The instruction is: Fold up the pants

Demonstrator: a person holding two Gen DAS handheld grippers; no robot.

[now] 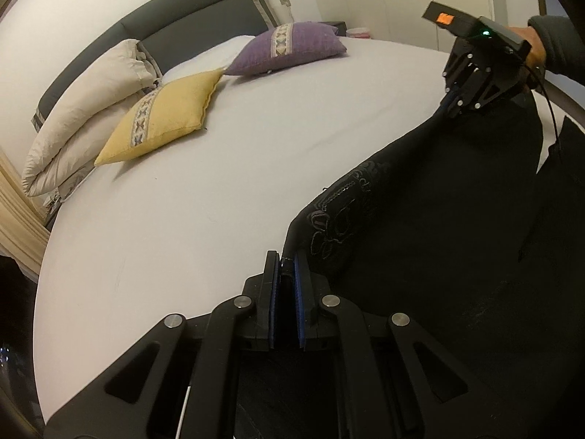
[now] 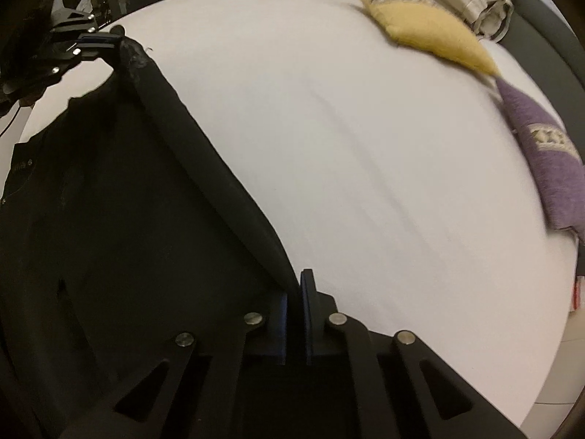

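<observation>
I have the black pants [image 1: 438,226] pinched at both ends of one edge: my left gripper [image 1: 287,267] is closed on the fabric near an embroidered flower patch, and my right gripper [image 2: 294,285] is closed on the other end of the same band, which runs taut between the two. The rest of the garment hangs below that line and drapes down toward the white bed [image 1: 182,201], in front of the yellow cushion [image 1: 164,117] and purple cushion [image 1: 292,49]. The cloth looks soft and limp, light enough to carry but ready to sag and bunch wherever I let tension go, so I judge that holding it at the edge corners, as I do now, is the right grip. The thick hemmed band gives the fingers [image 1: 301,292] something firm to bite; thinner fabric lower down would probably slip. Laying it flat on the bed before folding seems the sensible next move.
</observation>
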